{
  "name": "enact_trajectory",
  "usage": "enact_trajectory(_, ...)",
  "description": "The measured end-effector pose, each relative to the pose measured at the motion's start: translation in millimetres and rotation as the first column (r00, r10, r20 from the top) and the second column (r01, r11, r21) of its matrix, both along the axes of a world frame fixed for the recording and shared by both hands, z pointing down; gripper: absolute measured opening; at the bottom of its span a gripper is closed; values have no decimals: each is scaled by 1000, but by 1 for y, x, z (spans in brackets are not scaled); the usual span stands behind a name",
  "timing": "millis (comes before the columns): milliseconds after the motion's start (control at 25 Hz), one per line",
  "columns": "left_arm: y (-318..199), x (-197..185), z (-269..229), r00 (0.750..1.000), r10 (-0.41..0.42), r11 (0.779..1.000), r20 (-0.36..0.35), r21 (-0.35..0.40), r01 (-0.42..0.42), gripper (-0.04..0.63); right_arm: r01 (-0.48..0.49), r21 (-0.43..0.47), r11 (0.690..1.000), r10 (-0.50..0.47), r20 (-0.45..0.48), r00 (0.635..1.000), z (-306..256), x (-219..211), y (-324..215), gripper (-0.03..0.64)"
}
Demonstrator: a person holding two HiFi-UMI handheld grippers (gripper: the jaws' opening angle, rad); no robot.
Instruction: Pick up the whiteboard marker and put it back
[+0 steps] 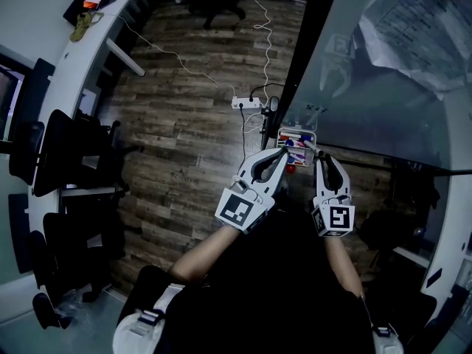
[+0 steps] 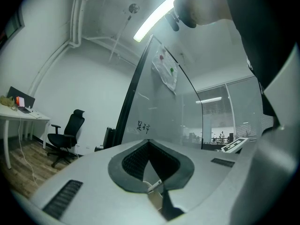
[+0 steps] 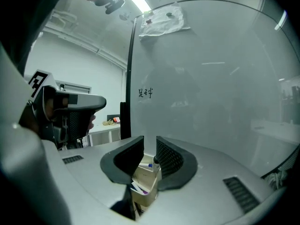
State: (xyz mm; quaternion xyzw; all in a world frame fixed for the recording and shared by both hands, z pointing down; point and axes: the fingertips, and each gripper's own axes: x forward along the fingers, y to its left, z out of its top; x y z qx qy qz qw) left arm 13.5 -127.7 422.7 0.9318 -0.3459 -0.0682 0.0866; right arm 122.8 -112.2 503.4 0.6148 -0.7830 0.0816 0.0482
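A small white tray (image 1: pixel 298 133) holding several markers hangs at the foot of the glass whiteboard (image 1: pixel 369 87). My left gripper (image 1: pixel 282 152) is just left of the tray with its jaws shut and its tips touching. In the left gripper view (image 2: pixel 149 143), a white marker (image 2: pixel 154 185) and the tray (image 2: pixel 153 199) show below the pads, and nothing is clamped. My right gripper (image 1: pixel 324 159) is at the tray's right edge, open. Through its narrow gap (image 3: pixel 150 142) I see the tray (image 3: pixel 143 184) and a dark-capped marker (image 3: pixel 154 163) standing in it.
A power strip (image 1: pixel 247 102) and cables lie on the wood floor past the tray. Office chairs (image 1: pixel 66 161) and a white desk (image 1: pixel 81 35) stand at the left. Papers (image 1: pixel 413 13) are stuck high on the board, and small writing (image 3: pixel 146 93) marks the glass.
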Motion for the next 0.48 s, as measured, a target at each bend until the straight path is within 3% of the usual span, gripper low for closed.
enact_trajectory(240, 12, -4, 0, 1000, 16, 1000, -6, -1, -16, 8, -39, 45, 998, 38, 18, 999, -18, 3, 14, 79)
enact_trajectory(480, 26, -4, 0, 999, 44, 999, -3, 12, -44, 8, -82, 54, 995, 81, 24, 996, -29, 3, 31, 14)
